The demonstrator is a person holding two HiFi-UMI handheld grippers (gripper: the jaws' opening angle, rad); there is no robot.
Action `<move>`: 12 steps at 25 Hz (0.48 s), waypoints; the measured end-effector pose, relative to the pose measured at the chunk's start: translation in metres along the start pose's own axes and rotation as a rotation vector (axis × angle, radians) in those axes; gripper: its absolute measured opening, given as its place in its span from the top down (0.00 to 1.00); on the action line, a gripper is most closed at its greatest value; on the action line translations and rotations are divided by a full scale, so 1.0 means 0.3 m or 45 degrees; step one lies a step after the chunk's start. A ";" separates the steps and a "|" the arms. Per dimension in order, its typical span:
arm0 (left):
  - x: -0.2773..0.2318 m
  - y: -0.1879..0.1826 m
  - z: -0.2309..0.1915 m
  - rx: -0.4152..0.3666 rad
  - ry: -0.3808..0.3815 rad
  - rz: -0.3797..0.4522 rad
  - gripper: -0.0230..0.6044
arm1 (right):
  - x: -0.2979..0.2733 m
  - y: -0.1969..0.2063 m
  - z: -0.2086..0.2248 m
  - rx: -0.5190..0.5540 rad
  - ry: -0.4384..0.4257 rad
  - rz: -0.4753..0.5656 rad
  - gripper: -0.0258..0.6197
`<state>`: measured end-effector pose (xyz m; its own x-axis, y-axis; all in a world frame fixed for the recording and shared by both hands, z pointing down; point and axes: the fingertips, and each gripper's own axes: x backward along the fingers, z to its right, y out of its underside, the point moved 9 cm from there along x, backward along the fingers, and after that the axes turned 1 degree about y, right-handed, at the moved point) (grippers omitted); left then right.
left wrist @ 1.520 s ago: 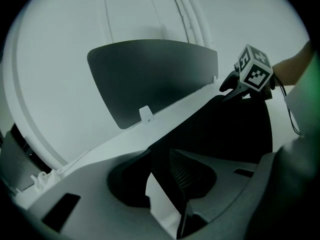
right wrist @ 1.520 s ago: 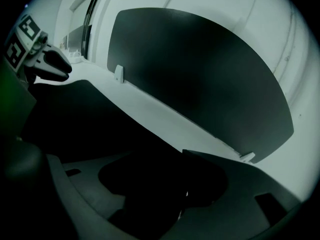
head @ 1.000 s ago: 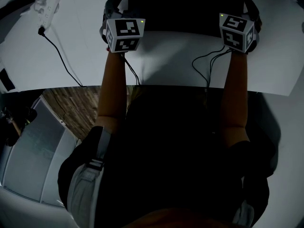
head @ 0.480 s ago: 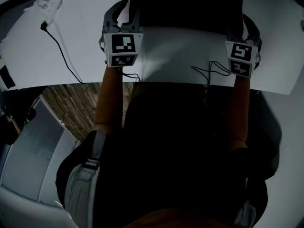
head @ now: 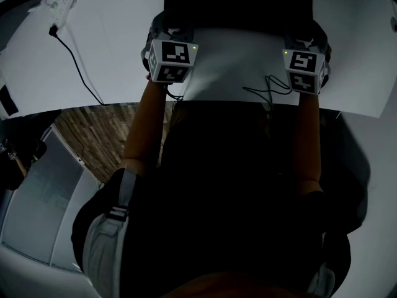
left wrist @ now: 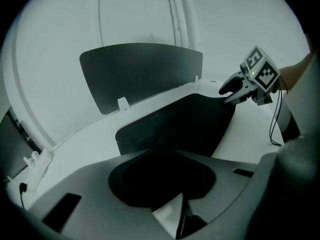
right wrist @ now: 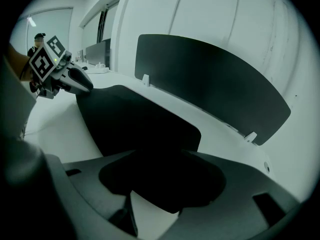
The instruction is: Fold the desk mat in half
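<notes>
Your left tool pinches the near left corner of the desk mat. Its jaws have just been closing, with that corner between them. Your right tool is clamped on the near right corner. The near edge hangs raised between the 2 tools, clear of the bench, and the rest of the mat runs away from you toward the upright panel.

Counting from the left, there is 1 power strip with 1 black cable leaving it, then 2 tools, each with 1 marker cube, and 1 mat. Behind it stands 1 panel, with 2 white clips at its foot.

The mat is dark, thin and limp, with a matt face and rounded corners. The bench is white and smooth. The panel is a flat, dark rectangle. The cubes carry black-and-white square markers.
</notes>
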<state>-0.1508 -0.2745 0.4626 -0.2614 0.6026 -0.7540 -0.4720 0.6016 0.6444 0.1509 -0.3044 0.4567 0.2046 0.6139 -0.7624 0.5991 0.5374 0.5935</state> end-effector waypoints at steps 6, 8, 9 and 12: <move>-0.007 0.010 0.009 0.014 -0.022 0.010 0.78 | 0.003 0.024 -0.012 -0.049 0.009 0.028 0.59; -0.012 0.005 0.008 0.012 -0.042 0.024 0.78 | 0.003 0.022 -0.011 -0.061 0.018 0.034 0.59; -0.014 0.000 0.007 0.010 -0.052 0.033 0.78 | 0.003 0.021 -0.011 -0.061 0.025 0.037 0.59; -0.015 -0.024 0.002 -0.010 -0.083 0.060 0.78 | 0.002 0.015 -0.011 -0.047 0.051 0.050 0.59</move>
<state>-0.1458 -0.2811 0.4613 -0.2285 0.6632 -0.7127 -0.4670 0.5677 0.6780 0.1512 -0.2997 0.4597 0.1958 0.6569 -0.7281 0.5620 0.5333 0.6323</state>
